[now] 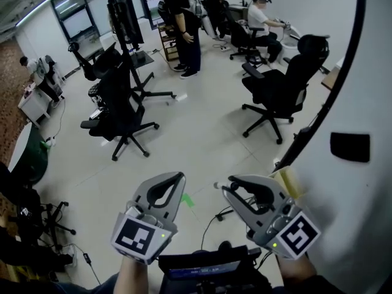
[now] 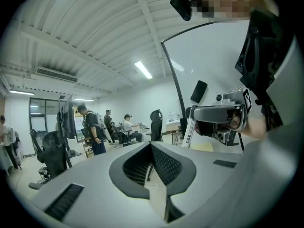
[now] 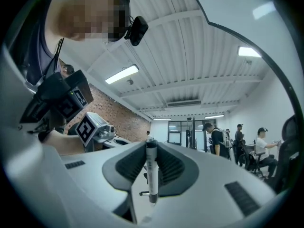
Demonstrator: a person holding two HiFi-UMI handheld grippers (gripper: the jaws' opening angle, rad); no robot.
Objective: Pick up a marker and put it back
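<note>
- One grey plastic tool, the right tool (image 3: pixel 151 147), is squeezing a thin white marker with dark ends (image 3: pixel 151 172).
- That marker is standing upright between its jaws, up in the air over the pale floor (image 1: pixel 196 124).
- The grey plastic left tool (image 2: pixel 151 146) is gripping nothing, and its jaws are pressing together at the tips.
- Some people are standing and sitting near a black office chair (image 1: pixel 282 87) far off.
</note>
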